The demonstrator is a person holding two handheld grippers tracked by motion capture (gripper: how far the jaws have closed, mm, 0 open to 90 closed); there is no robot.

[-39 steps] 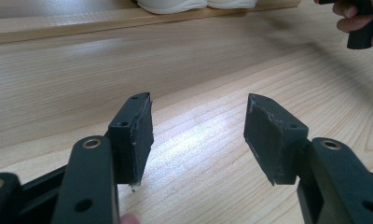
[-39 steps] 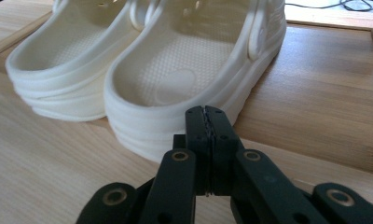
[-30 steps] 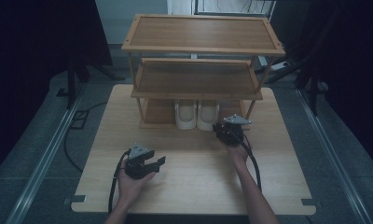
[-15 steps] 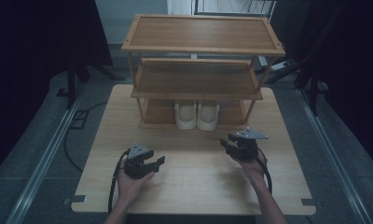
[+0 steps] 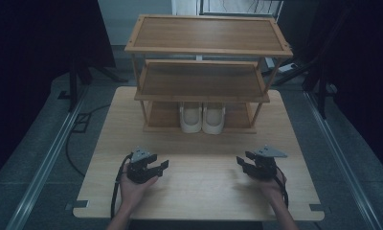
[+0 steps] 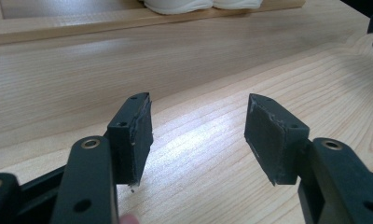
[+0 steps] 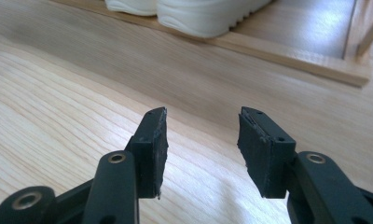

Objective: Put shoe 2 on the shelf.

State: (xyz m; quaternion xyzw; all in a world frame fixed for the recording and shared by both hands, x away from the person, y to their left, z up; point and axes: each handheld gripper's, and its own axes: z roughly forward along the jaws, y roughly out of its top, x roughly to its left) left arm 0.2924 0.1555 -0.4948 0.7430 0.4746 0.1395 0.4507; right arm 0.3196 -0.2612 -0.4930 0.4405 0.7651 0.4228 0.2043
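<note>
Shoes (image 5: 202,118) — a white pair — stand side by side on the bottom shelf of the wooden rack (image 5: 204,50) at the far edge of the tabletop (image 5: 199,191). Compared with a second ago, the right claw (image 5: 245,164) has pulled back from them toward the near right corner, its jaws just opening and empty. The left claw (image 5: 160,165) rests released near the near left corner — placing looks finished.

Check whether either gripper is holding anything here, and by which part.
Nothing is held. The left gripper and the right gripper both stand open over the bare table, nothing between their fingers; the white shoes sit on the rack's bottom shelf.
</note>
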